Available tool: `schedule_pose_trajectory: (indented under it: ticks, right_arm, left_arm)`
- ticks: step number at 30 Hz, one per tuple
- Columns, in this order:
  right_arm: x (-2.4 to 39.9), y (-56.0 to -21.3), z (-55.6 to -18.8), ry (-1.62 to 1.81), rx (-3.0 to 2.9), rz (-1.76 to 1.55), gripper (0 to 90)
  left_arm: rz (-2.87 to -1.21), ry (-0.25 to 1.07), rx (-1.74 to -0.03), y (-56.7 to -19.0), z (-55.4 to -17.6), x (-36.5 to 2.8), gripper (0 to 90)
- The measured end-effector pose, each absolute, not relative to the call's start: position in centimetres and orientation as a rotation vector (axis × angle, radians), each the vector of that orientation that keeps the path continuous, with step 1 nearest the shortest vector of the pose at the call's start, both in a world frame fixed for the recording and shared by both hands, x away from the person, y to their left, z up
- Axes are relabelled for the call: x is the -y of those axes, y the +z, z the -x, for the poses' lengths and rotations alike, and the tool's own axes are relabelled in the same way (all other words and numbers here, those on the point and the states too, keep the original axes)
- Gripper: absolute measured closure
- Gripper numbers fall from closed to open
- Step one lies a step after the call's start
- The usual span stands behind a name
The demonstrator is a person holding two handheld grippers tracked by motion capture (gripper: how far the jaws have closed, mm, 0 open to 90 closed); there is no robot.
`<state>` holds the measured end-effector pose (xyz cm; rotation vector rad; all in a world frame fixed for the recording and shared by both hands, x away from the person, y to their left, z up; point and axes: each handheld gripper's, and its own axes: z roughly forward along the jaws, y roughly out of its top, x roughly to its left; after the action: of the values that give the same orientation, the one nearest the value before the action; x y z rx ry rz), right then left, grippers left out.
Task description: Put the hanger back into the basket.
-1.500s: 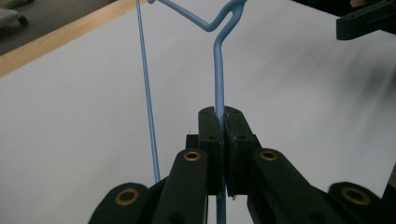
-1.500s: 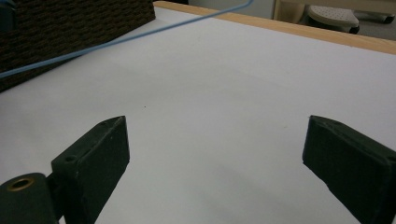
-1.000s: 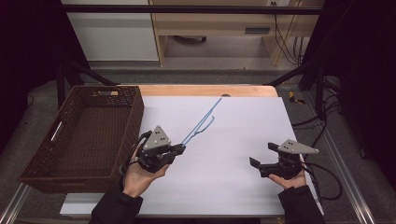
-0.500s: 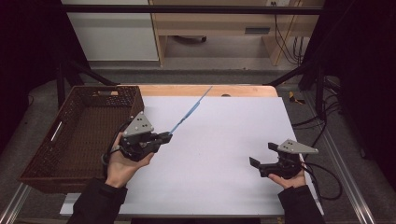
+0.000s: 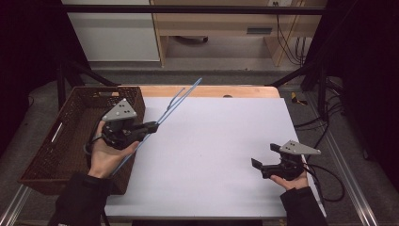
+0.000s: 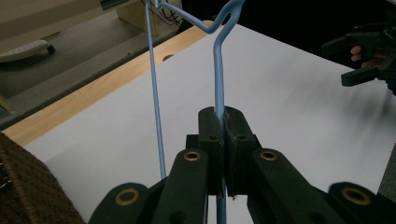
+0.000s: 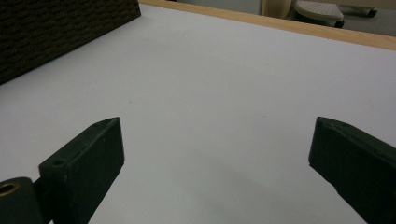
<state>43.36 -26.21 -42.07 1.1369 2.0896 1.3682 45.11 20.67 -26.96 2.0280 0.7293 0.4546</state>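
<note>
We saw a matt white sheet (image 5: 221, 141) w/ bare wood along the tabletop's far edge (image 5: 211, 91). Basket (image 5: 70, 132) looked dark woven wicker, rough. Hanger (image 6: 218, 70) was smooth, glossy blue; gripper jaws matt black plastic.

hanger (image 6: 218, 70) top cut off by frame, basket (image 5: 56, 136) interior dim
</note>
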Motion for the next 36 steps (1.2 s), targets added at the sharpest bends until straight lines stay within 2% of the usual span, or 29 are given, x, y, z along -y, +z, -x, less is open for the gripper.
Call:
schedule_pose_trajectory:
  ticks: [15,36]
  right_arm:
    - [26.3,-42.1,-43.4,1.361,-2.090,-1.136,3.4]
    - [26.2,-42.2,-43.5,1.354,-2.093,-1.136,3.1]
  left_arm:
    - [-2.002,0.525,-0.766,-24.1,-45.5,-26.0,87.4]
    - [-1.978,0.539,-0.875,-25.4,-46.9,-32.9,87.4]
